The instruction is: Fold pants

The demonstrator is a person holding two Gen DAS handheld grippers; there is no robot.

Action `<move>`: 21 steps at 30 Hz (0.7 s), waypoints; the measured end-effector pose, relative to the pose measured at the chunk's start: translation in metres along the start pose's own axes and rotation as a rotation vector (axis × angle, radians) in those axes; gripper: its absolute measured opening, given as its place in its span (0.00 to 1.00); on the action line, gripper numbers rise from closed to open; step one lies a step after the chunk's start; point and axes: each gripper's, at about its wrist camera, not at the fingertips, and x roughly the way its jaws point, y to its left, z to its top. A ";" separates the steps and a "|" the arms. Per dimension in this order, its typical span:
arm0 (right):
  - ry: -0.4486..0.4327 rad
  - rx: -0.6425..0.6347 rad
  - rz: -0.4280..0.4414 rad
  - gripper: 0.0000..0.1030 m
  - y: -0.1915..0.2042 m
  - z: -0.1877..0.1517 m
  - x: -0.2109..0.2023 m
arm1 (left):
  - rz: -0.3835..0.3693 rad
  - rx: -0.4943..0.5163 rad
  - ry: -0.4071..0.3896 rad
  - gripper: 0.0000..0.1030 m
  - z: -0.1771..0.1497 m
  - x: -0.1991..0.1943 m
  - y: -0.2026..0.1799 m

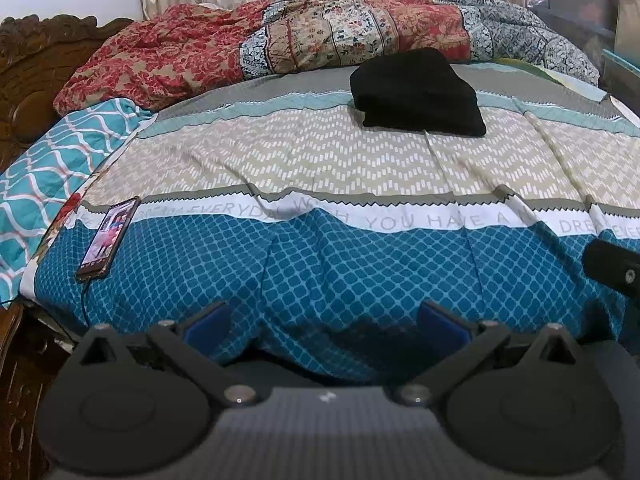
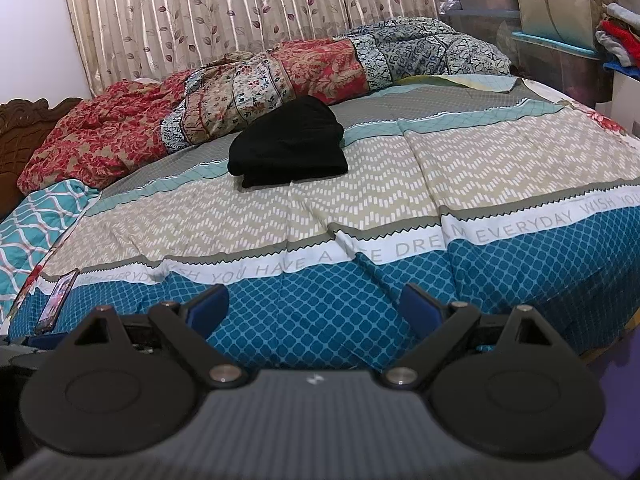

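I see black soft-knit pants (image 1: 418,94), folded in compact stack, mid-bed on patterned bedspread (image 1: 320,152). Left claw (image 1: 324,322) and right claw (image 2: 316,308) both spread, empty, well short. Judge pants light, limp, non-slippery; pinch stacked edge through all layers.

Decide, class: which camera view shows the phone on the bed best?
The left wrist view: the phone lies whole, its lit screen facing up. The right wrist view catches it only as a squeezed sliver at the left edge.
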 end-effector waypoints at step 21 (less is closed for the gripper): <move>0.004 0.003 0.000 0.92 0.000 0.000 0.000 | 0.028 0.006 0.033 1.00 0.000 0.004 0.003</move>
